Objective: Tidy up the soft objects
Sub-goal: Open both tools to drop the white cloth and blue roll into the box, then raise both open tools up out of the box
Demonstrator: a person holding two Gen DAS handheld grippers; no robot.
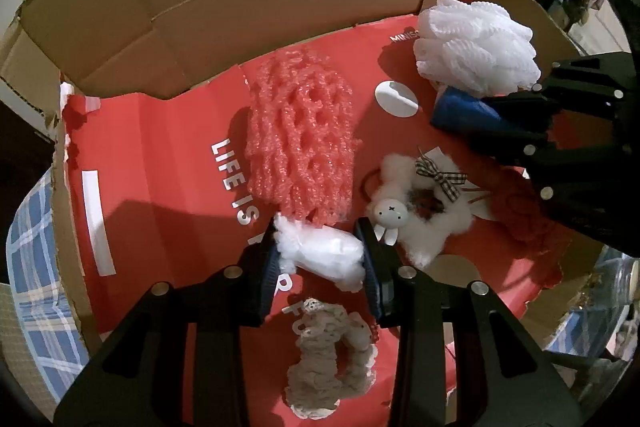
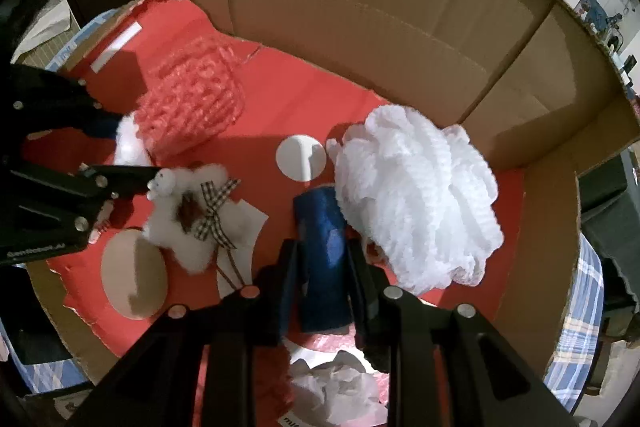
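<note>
My left gripper [image 1: 319, 255] is shut on a white fluffy wad [image 1: 320, 253], held above the red floor of the cardboard box [image 1: 168, 147]. My right gripper [image 2: 320, 259] is shut on a blue roll [image 2: 322, 259], low over the box floor; the roll also shows in the left wrist view [image 1: 464, 113]. A pink foam net [image 1: 300, 139] lies ahead of the left gripper. A white mesh pouf [image 2: 416, 203] lies just right of the blue roll. A white fluffy bunny toy with a checked bow [image 1: 416, 211] lies between the grippers.
A beige knitted scrunchie [image 1: 328, 355] lies under the left gripper. A red knitted piece [image 1: 520, 215] sits beside the bunny toy. Crumpled white wrap [image 2: 340, 391] lies under the right gripper. Brown box walls [image 2: 360, 7] rise behind. A blue checked cloth [image 1: 36, 267] lies outside the box.
</note>
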